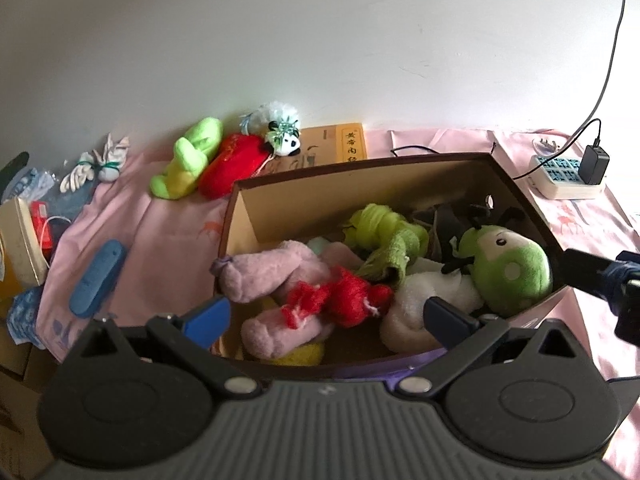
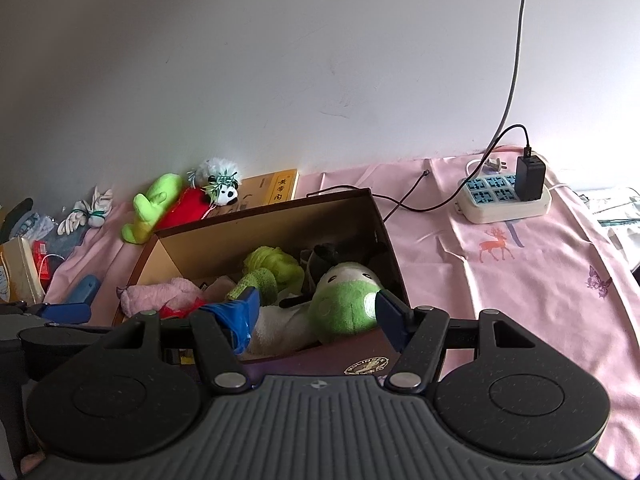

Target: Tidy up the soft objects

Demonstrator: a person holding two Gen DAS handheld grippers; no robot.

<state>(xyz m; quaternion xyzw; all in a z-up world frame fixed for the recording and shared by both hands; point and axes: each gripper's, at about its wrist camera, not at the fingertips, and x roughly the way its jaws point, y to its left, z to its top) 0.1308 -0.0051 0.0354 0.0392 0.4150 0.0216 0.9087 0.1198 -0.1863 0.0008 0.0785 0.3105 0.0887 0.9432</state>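
- Cardboard box (image 1: 404,178) stands on the pink cloth (image 2: 520,264) and holds the soft toys.
- Inside the box: green-faced plush (image 1: 508,268) at the right end, pink plush (image 1: 272,276) at the left end, red yarn toy (image 1: 340,300) on the pink plush, lime knit piece (image 1: 384,228) toward the back.
- Behind the box, by the wall: lime green plush (image 1: 188,160), red plush (image 1: 236,164), small panda (image 1: 286,140), yellow book (image 1: 350,144).
- Right of the box: power strip (image 2: 500,196) with black charger (image 2: 530,178).
- Left tongs (image 1: 326,316): jaws spread, empty, above the box's near edge.
- Right tongs (image 2: 316,308): jaws spread, empty, over the box's right end.
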